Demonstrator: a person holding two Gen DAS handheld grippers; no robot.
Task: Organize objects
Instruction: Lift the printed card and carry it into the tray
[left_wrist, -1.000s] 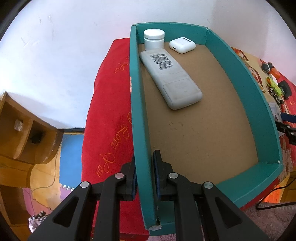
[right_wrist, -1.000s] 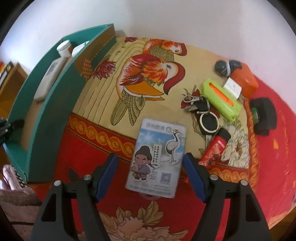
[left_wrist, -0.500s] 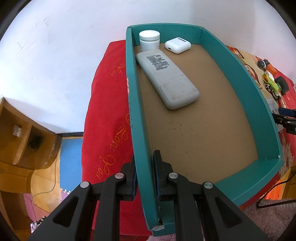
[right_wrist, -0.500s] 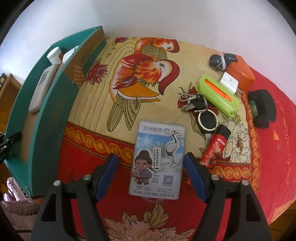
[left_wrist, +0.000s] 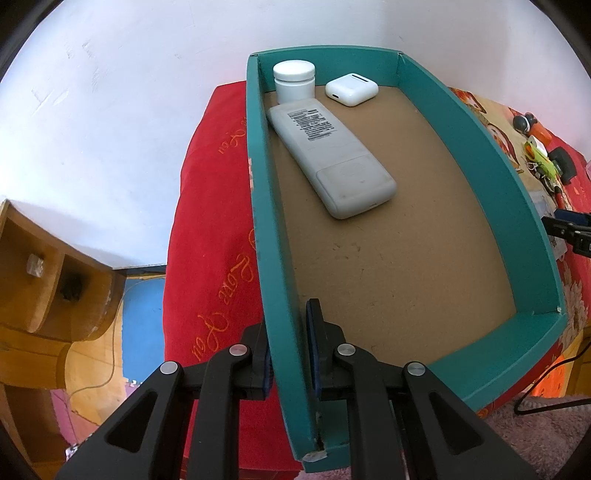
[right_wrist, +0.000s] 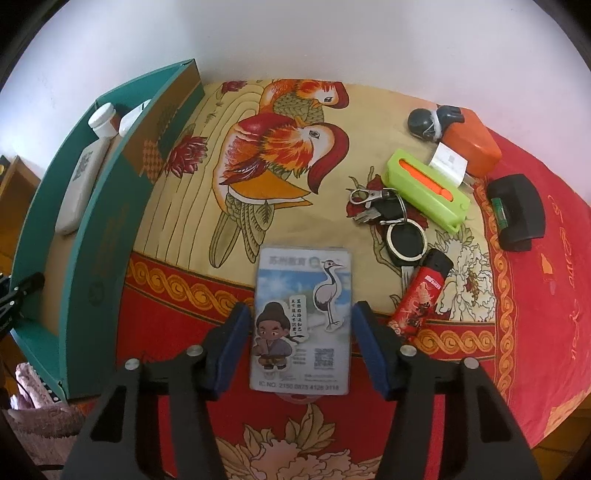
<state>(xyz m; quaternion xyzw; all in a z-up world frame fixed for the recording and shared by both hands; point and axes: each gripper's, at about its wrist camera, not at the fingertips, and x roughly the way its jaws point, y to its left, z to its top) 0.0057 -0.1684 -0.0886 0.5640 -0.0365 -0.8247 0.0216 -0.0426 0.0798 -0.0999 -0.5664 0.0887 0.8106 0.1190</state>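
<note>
Card between closing right hand-held gripper, pads not touching | keys, lighter beside | left hand-held gripper clenched on box wall | remote inside

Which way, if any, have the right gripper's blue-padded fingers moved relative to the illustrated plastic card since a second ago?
Yes. The right gripper fingers are closing inward toward the illustrated plastic card's side edges, with narrow gaps left; the card itself lies unmoved on the patterned cloth.

We note our right gripper jaws closing in from a wider stance a second ago; blue pads now just beside the card lying between them.
</note>
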